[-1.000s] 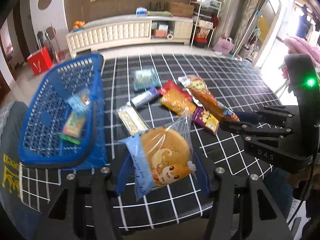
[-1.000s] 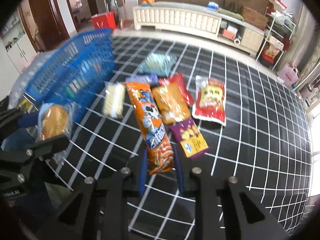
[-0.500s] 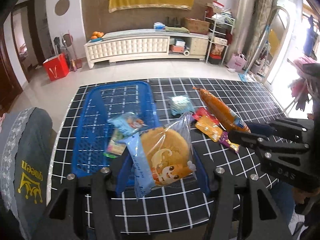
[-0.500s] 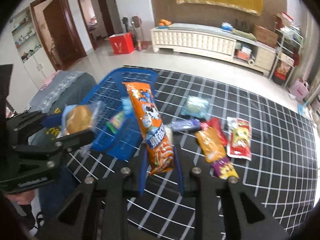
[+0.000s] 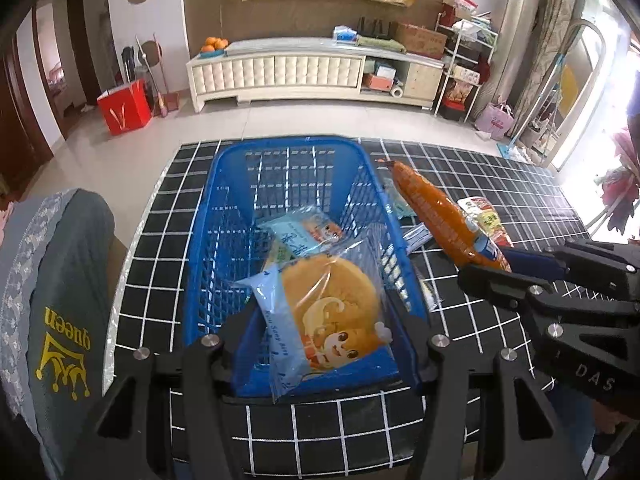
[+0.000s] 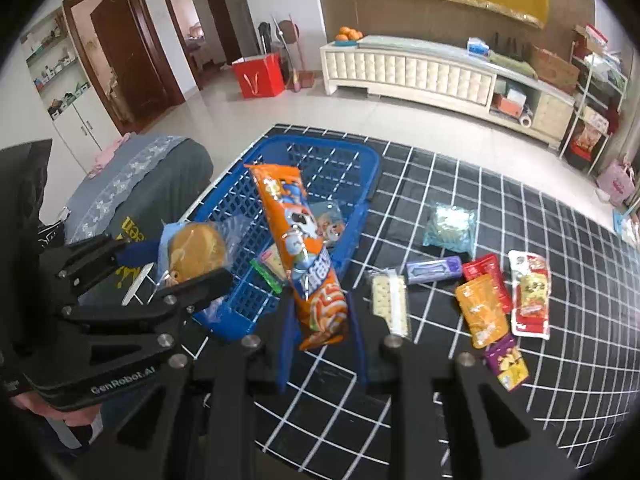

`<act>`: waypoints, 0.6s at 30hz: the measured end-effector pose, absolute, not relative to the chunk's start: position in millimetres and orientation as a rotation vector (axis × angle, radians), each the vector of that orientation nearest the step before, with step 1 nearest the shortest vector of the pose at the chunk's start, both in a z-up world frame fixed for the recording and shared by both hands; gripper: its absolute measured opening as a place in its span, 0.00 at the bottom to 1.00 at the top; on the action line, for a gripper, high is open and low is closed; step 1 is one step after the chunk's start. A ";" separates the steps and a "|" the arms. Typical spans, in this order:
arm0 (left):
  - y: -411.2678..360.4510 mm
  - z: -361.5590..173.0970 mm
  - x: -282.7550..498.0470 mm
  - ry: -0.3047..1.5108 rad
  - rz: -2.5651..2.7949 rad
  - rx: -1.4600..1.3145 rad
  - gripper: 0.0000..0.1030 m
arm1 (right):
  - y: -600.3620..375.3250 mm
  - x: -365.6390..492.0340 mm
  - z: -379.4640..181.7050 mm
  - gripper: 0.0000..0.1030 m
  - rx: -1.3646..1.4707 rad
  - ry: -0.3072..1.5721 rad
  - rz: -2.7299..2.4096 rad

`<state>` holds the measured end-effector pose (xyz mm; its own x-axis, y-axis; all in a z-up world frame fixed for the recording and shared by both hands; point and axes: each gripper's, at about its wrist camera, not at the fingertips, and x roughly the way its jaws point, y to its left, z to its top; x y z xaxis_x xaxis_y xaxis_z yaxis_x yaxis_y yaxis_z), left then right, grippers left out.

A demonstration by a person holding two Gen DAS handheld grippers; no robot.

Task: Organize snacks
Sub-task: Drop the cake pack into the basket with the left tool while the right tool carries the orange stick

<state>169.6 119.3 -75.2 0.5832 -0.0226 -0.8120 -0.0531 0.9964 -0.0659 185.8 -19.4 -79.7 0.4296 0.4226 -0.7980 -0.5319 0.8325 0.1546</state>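
Note:
My left gripper (image 5: 326,332) is shut on a round bun in a clear and light-blue wrapper (image 5: 328,312) and holds it over the near end of the blue mesh basket (image 5: 288,148). My right gripper (image 6: 320,332) is shut on the lower end of a long orange snack bag (image 6: 300,248), which stands up over the basket's right side (image 6: 332,146). Each wrist view also shows the other gripper: the right gripper (image 5: 516,264) and the left gripper (image 6: 176,264). A light-blue pack (image 5: 304,232) and a green-edged pack (image 6: 266,272) lie inside the basket.
Several loose snacks lie on the black checked tablecloth (image 5: 360,420) right of the basket: a teal pack (image 6: 450,226), a purple bar (image 6: 434,269), crackers (image 6: 390,306), an orange pouch (image 6: 482,314), a red-and-white pack (image 6: 530,294). A grey "queen" chair back (image 5: 60,280) stands left of the table.
Both grippers have carried their packs leftward and a little up, from above the loose snacks to over the basket. Neither grip has changed.

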 end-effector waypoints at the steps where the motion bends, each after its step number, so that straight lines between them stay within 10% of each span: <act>1: 120.4 -78.5 172.1 0.955 0.015 -0.090 0.53 | -16.8 188.1 -82.7 0.28 -0.124 0.966 0.598; 12: 117.4 -120.7 197.0 1.038 -0.044 -0.111 0.55 | -12.2 201.3 -101.4 0.28 -0.121 1.016 0.553; 18: 105.8 -120.8 193.3 1.025 -0.056 -0.075 0.78 | -16.9 200.6 -101.5 0.28 -0.120 1.016 0.542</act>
<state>193.3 105.8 -120.8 0.5182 -0.0820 -0.8513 0.0118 0.9960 -0.0888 200.6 -16.9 -101.5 0.4077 0.3747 -0.8327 -0.4832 0.8623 0.1515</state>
